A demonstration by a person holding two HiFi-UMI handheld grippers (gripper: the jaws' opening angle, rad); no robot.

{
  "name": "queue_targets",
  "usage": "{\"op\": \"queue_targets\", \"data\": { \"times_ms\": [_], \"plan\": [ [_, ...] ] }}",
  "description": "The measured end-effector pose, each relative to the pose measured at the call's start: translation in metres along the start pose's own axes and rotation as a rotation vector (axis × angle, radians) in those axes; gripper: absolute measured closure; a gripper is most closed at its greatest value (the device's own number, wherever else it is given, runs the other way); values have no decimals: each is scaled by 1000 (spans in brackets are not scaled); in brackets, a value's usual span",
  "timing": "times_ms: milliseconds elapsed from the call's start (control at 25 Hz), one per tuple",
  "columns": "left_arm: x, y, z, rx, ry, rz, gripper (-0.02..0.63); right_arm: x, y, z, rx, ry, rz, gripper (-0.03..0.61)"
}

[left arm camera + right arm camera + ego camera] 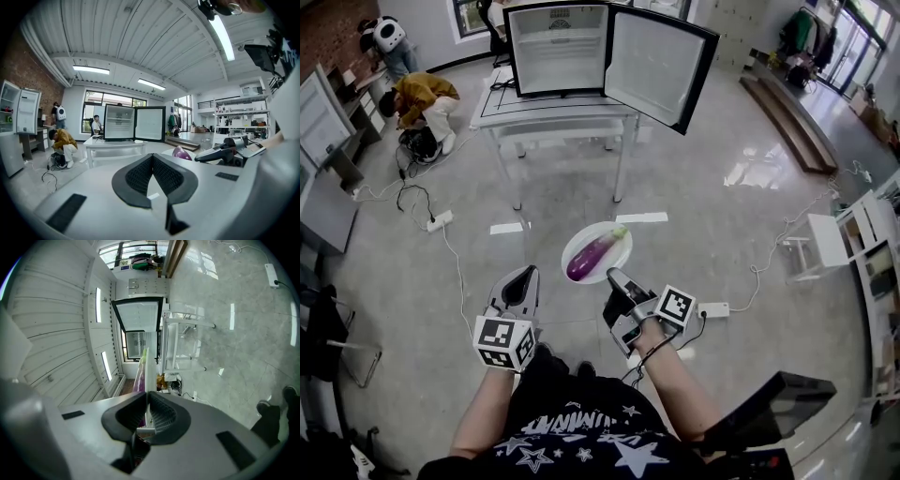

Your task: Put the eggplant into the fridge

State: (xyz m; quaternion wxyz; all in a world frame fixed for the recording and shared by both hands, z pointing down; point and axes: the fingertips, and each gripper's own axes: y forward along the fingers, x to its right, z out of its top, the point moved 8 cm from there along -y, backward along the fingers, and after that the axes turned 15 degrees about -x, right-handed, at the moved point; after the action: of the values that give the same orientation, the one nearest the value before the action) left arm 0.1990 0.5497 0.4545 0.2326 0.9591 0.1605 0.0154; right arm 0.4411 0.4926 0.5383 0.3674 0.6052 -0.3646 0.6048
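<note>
Two grippers were held out side by side over the grey floor (pixel 722 216), a little apart from each other. The left gripper (pixel 525 273) was kept with its jaws pressed together at the tips, and nothing was caught between them. The right gripper (pixel 612 275) was turned on its side, and its jaws were pinched on the near rim of a white plate (pixel 617 257), which was carried level above the floor. The eggplant (pixel 594 256), purple and glossy, was laid along this plate, with its green stem end pointed away from the person. The fridge (pixel 558 47) was set on a white table (pixel 553 111) farther ahead, well apart from the plate. Its door (pixel 661 61) was swung wide to the right, so that the white inside was shown. A person in a mustard jacket (pixel 422 96) was seen crouched on the floor at the far left.
</note>
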Motion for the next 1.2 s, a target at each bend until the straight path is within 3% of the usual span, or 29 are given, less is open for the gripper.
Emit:
{"op": "queue_targets", "data": {
  "times_ms": [560,800,1200],
  "plan": [
    [-12,30,-27,-9,-4,-23,604,35,0,12,47,17,2,555],
    [-56,94,30,-19,-13,-48,604,15,49,77,73,36,-21,554],
    [-146,177,81,5,-11,-73,604,6,144,158,117,10,-21,554]
  ]
}}
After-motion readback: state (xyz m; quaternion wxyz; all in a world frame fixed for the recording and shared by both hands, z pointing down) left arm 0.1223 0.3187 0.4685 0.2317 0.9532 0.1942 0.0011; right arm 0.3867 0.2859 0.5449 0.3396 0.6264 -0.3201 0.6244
